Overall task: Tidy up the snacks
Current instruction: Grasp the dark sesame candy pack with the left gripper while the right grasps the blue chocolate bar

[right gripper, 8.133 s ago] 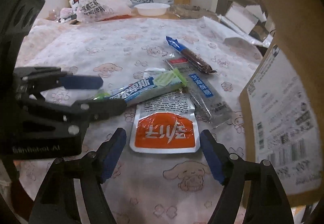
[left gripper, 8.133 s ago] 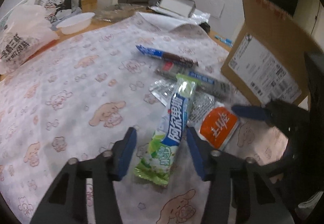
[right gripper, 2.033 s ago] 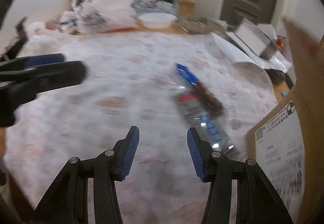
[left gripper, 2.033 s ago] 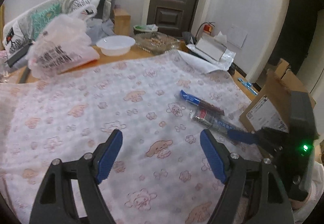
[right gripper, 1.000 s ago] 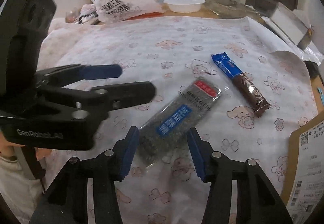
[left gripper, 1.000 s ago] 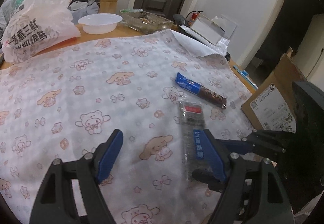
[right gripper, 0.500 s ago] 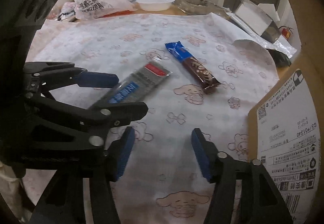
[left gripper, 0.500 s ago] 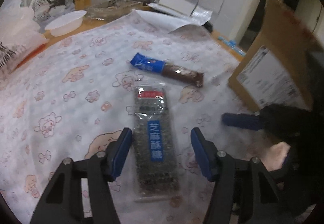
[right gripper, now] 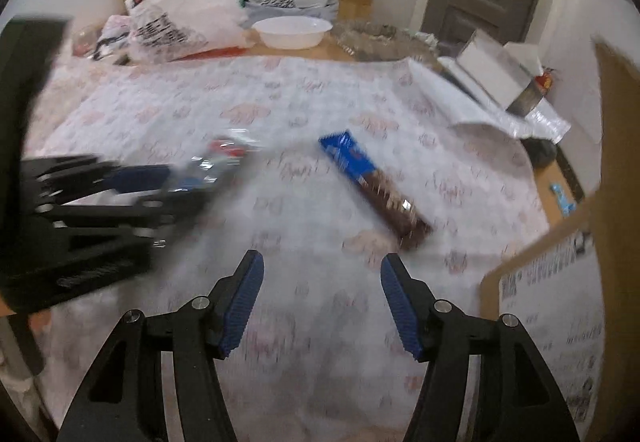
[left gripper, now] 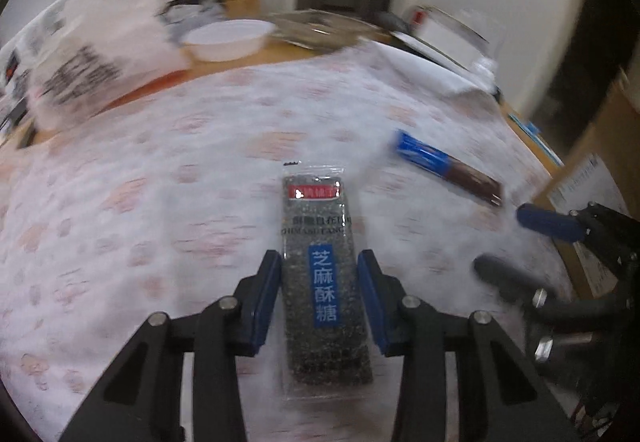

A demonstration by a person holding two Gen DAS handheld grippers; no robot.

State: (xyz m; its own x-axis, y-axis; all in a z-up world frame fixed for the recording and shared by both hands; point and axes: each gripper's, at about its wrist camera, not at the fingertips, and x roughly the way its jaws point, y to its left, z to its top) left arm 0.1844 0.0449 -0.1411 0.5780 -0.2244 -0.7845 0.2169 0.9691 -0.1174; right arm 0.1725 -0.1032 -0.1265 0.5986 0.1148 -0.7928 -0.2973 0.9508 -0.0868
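A: Sesame candy pack (left gripper: 322,278) lies flat on our patterned cloth (left gripper: 160,182), right between the left gripper's (left gripper: 319,296) blue pads (left gripper: 267,298), which are closing narrow against its long edges.

B: And our right gripper (right gripper: 320,302)?

A: Opening, moderately wide, nothing between its jaws. The blue-and-brown bar (right gripper: 374,188) lies ahead of it; cardboard box (right gripper: 552,282) to its right.

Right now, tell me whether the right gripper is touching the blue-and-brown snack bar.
Apart. In the right wrist view the right gripper is opening over bare tablecloth, nothing between its jaws; the snack bar lies farther up the cloth, with cloth showing between.
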